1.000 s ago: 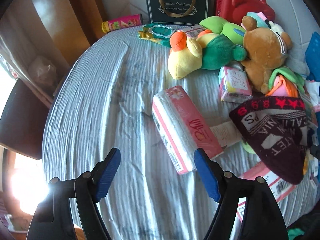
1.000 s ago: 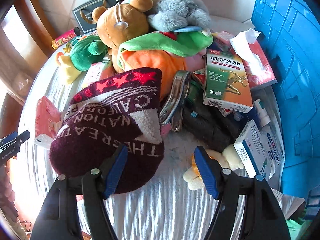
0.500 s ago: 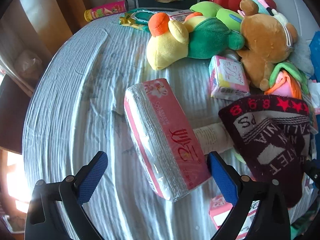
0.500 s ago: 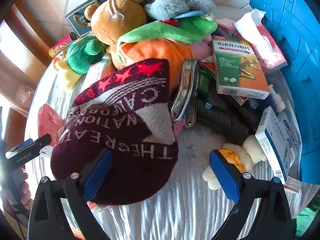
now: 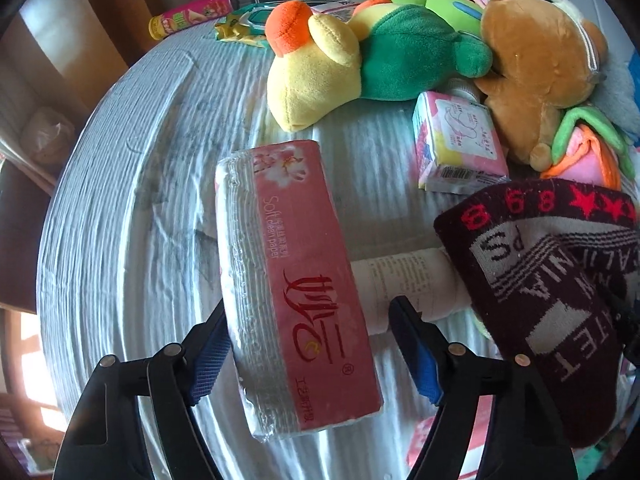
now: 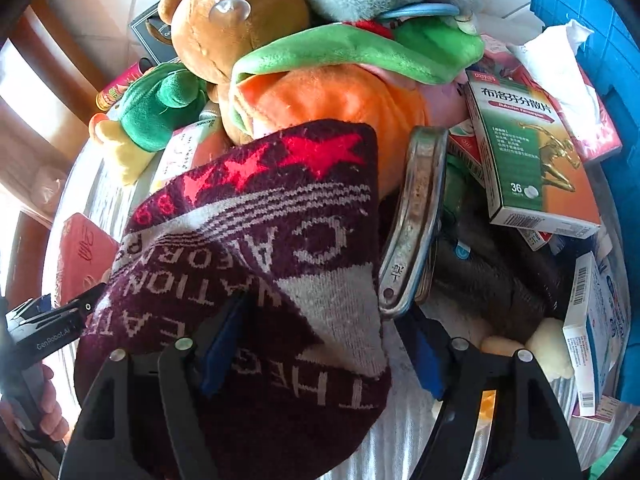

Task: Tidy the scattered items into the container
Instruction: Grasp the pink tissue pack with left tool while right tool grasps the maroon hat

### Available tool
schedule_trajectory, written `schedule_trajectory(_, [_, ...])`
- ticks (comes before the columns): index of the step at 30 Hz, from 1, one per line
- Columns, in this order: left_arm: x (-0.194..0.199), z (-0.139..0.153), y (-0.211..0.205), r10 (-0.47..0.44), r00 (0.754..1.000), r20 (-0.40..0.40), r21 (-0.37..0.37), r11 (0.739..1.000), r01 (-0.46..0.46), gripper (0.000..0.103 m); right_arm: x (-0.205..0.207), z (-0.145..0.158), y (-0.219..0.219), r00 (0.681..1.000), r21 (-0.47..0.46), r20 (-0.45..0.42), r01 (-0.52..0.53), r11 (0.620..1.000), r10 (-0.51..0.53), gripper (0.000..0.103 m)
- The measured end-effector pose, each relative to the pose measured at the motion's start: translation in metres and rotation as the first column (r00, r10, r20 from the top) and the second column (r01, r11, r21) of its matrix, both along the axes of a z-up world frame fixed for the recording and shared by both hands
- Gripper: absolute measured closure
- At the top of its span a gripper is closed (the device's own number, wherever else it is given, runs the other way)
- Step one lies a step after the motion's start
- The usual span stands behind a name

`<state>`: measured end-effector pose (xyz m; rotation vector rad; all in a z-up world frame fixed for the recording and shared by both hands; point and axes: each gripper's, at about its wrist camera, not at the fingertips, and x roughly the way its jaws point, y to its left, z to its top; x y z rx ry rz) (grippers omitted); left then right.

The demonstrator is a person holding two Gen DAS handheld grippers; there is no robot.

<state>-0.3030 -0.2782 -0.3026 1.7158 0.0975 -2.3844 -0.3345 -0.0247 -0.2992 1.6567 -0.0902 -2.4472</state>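
Pink plastic-wrapped tissue pack (image 5: 296, 288) is straddled lengthwise by the spread, unclenched left gripper (image 5: 310, 354); right gripper (image 6: 320, 350), likewise spread, is set over the maroon knitted hat (image 6: 256, 264).

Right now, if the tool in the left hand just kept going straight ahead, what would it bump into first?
The pink tissue pack: it already lies between the left tool's open fingers, so it would slide deeper in. Past it, probably the yellow plush, though depth is unclear.
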Motion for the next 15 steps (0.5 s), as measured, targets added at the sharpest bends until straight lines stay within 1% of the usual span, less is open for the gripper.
schedule_trajectory(1, [0.000,0.001,-0.001,-0.004,1.000,0.001,0.000,1.000,0.004,0.051,0.000,0.003,-0.001,1.000,0.011,-0.012,-0.005,1.000,0.005,0.043])
schedule_trajectory(2, [0.001,0.003,-0.002,-0.008,1.000,0.001,0.002,1.000,0.008,0.052,0.000,0.007,-0.001,1.000,0.009,-0.021,-0.006,1.000,0.006,0.052])
schedule_trajectory(3, [0.002,0.005,-0.003,-0.007,1.000,-0.004,0.012,1.000,0.007,0.052,0.000,0.010,-0.001,1.000,0.006,-0.029,-0.006,1.000,0.006,0.056])
schedule_trajectory(4, [0.004,0.008,-0.003,-0.007,1.000,-0.009,0.020,1.000,0.007,0.052,0.000,0.014,-0.001,0.999,0.003,-0.037,-0.006,1.000,0.006,0.062])
schedule_trajectory(6, [0.009,0.018,0.001,-0.018,0.999,-0.035,0.002,1.000,0.018,0.052,0.001,0.020,-0.004,0.999,0.015,-0.048,-0.017,1.000,0.017,0.069])
schedule_trajectory(7, [0.012,0.023,0.003,-0.024,0.999,-0.048,-0.007,1.000,0.024,0.052,0.003,0.024,-0.006,0.998,0.018,-0.058,-0.027,0.999,0.028,0.083])
schedule_trajectory(8, [0.015,0.031,0.005,-0.034,0.997,-0.068,-0.014,0.999,0.033,0.052,0.005,0.029,-0.009,0.997,0.020,-0.069,-0.037,0.999,0.038,0.089])
schedule_trajectory(12, [0.023,0.060,0.014,-0.060,0.990,-0.131,0.002,0.998,0.061,0.052,0.016,0.049,-0.021,0.989,0.041,-0.119,-0.080,0.996,0.084,0.089])
schedule_trajectory(15, [0.031,0.075,0.024,-0.089,0.982,-0.164,0.005,0.996,0.091,0.052,0.024,0.064,-0.024,0.983,0.042,-0.159,-0.085,0.995,0.091,0.089])
